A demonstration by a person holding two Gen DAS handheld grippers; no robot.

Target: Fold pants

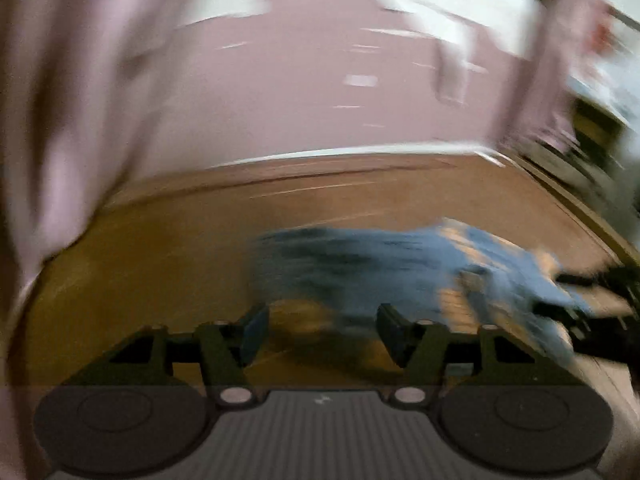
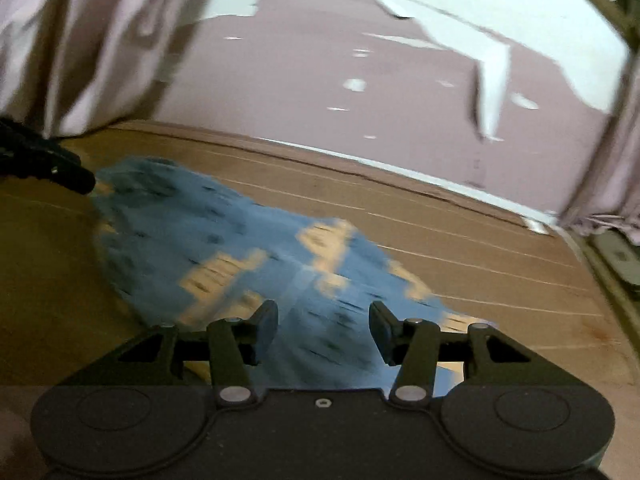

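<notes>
Well, from the left wrist, the left tongs [image 1: 322,330] stand open over the brown worktop [image 1: 160,264], holding nothing. The blue pants [image 1: 400,264] lie bunched just ahead, to the right. They look soft, light and floppy. All is smeared.

From the right wrist, the right tongs [image 2: 323,330] gape empty above them. Grab an edge; the waistband can't be made out.

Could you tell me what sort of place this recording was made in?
Probably a room in a home: a brown wooden table stands against a pink wall with peeling paint, pale curtains hang beside it, and blue patterned pants lie on the table.
</notes>
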